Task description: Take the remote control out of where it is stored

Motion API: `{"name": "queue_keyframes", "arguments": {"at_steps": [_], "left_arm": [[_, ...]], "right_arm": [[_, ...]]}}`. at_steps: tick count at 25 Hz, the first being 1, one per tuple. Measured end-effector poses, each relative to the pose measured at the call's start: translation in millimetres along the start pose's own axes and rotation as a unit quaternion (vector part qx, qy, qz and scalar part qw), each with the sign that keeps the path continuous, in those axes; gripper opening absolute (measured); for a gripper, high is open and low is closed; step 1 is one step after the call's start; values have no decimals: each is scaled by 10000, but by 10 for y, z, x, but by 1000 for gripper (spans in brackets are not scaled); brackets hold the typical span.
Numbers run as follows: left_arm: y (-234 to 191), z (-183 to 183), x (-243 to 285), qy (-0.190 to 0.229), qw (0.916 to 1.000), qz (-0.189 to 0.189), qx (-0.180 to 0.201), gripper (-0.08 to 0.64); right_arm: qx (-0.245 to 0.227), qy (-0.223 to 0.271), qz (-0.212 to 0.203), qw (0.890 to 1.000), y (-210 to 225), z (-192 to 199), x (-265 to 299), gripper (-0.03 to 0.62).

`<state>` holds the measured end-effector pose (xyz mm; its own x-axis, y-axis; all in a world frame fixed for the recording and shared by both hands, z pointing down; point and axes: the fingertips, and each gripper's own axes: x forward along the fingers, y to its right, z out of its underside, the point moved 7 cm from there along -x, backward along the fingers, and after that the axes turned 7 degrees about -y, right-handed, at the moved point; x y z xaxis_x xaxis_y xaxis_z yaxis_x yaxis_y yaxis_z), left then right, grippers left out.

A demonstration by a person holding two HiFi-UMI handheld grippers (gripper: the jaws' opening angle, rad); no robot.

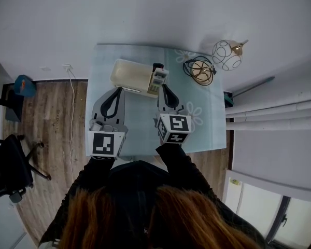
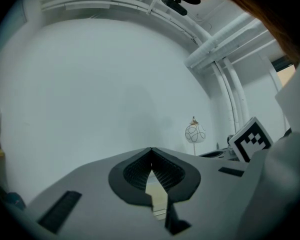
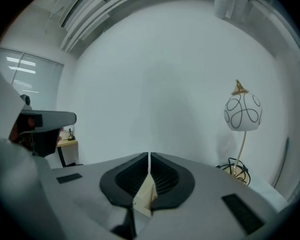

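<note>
A cream box (image 1: 130, 75) lies at the back of the pale blue table (image 1: 140, 123). The remote control (image 1: 158, 79), light grey with buttons and a dark top end, sits at the box's right end. My right gripper (image 1: 164, 89) is shut, its tips just in front of the remote; whether they touch it I cannot tell. In the right gripper view the jaws (image 3: 149, 157) meet, with a cream surface showing below them. My left gripper (image 1: 115, 91) is shut near the box's front left side. Its jaws (image 2: 151, 153) meet at the tips over the cream box (image 2: 159, 199).
A black wire basket (image 1: 199, 70) and a round wire-pattern lamp (image 1: 227, 54) stand at the table's back right corner. The white wall runs close behind the table. An office chair (image 1: 10, 165) and a cable (image 1: 71, 102) are on the wooden floor to the left.
</note>
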<state>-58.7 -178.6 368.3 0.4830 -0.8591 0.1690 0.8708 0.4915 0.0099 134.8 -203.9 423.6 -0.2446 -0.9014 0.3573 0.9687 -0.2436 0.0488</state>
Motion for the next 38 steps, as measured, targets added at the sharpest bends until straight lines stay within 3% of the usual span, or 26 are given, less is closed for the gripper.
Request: {"name": "queue_keyframes", "arguments": {"at_steps": [18, 22, 31, 34, 38], "left_arm": [[-84, 17, -156, -68, 10000, -41, 51, 5], [-134, 33, -207, -116, 9999, -87, 85, 5], [-203, 41, -254, -112, 9998, -166, 91, 5], [-219, 21, -258, -69, 9998, -193, 64, 6], [-231, 39, -255, -105, 9997, -225, 77, 5]], "right_arm": [[151, -686, 917, 9933, 133, 542, 524, 22], [287, -773, 1030, 9913, 171, 611, 621, 125], [391, -934, 1121, 9885, 168, 676, 789, 183], [371, -1040, 1048, 9883, 145, 689, 858, 249], [385, -1151, 1039, 9872, 143, 737, 921, 280]]}}
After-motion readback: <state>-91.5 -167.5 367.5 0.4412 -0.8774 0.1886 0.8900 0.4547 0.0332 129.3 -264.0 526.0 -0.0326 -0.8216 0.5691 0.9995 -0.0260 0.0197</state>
